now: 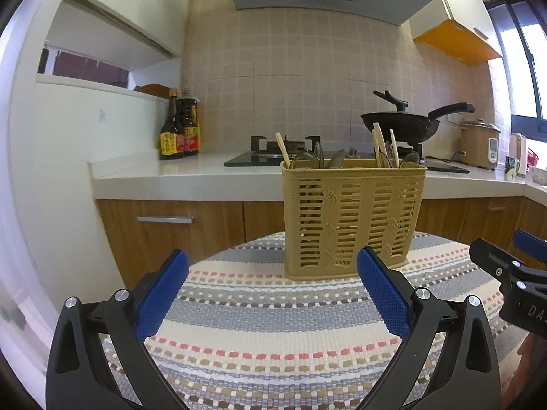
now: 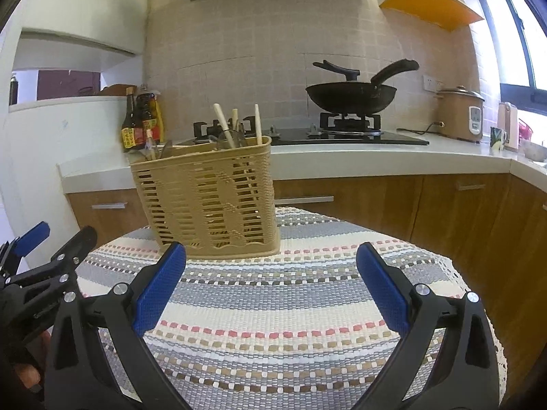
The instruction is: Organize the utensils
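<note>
A tan plastic utensil basket (image 1: 352,218) stands upright on the striped table mat (image 1: 273,324); it also shows in the right wrist view (image 2: 208,201). Wooden chopsticks (image 1: 379,143) and metal spoons (image 1: 335,160) stick out of its top, as do the chopsticks in the right wrist view (image 2: 258,123). My left gripper (image 1: 273,287) is open and empty, a little in front of the basket. My right gripper (image 2: 271,287) is open and empty, in front and to the right of the basket. Each gripper shows at the edge of the other's view, the right one (image 1: 512,273) and the left one (image 2: 51,256).
Behind the round table runs a white kitchen counter (image 1: 171,174) with a gas hob (image 2: 342,136), a black wok (image 2: 352,97), sauce bottles (image 1: 179,130), a rice cooker (image 2: 459,112) and cups (image 2: 497,136). Wooden cabinets (image 2: 376,201) stand below.
</note>
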A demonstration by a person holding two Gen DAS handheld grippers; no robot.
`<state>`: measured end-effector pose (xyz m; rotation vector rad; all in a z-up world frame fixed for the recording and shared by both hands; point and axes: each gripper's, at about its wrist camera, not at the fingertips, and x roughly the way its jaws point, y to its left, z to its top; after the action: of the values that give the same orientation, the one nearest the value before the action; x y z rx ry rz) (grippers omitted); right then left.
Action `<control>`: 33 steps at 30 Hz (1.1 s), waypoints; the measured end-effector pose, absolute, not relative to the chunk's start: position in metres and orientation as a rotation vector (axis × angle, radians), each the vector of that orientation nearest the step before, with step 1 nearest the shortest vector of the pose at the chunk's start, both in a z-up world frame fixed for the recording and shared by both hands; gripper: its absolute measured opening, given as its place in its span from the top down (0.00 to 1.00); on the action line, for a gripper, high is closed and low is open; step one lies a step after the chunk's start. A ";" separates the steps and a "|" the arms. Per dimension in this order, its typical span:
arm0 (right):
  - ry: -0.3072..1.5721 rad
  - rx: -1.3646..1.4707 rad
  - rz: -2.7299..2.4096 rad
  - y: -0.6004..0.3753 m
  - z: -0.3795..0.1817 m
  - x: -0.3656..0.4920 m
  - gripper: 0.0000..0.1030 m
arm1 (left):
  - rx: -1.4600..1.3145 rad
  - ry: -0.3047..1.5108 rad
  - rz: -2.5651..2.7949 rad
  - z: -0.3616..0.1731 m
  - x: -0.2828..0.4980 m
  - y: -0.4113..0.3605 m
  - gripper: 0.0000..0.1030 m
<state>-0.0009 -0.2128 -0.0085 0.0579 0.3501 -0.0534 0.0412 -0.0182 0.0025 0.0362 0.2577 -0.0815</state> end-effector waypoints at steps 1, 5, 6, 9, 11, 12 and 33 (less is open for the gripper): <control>0.349 0.053 -0.051 -0.212 -0.008 -0.001 0.08 | 0.042 0.258 -0.082 0.002 0.041 -0.019 0.07; 0.361 0.036 -0.045 -0.208 -0.010 0.000 0.08 | 0.049 0.252 -0.074 0.002 0.039 -0.021 0.07; 0.372 0.033 -0.044 -0.208 -0.011 0.002 0.08 | 0.045 0.254 -0.073 0.002 0.039 -0.020 0.07; 0.386 0.040 -0.039 -0.209 -0.012 0.004 0.08 | 0.032 0.270 -0.076 0.002 0.042 -0.017 0.07; 0.389 0.044 -0.040 -0.211 -0.011 0.005 0.08 | 0.020 0.281 -0.077 0.001 0.044 -0.015 0.07; 0.389 0.046 -0.041 -0.211 -0.011 0.005 0.08 | 0.018 0.283 -0.077 0.002 0.045 -0.015 0.07; 0.409 0.064 -0.042 -0.215 -0.013 0.010 0.08 | 0.008 0.322 -0.082 -0.001 0.049 -0.012 0.07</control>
<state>0.0096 -0.2155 -0.0131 0.0635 0.4092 -0.0420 0.0495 -0.0123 -0.0014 0.0079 0.3219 -0.0823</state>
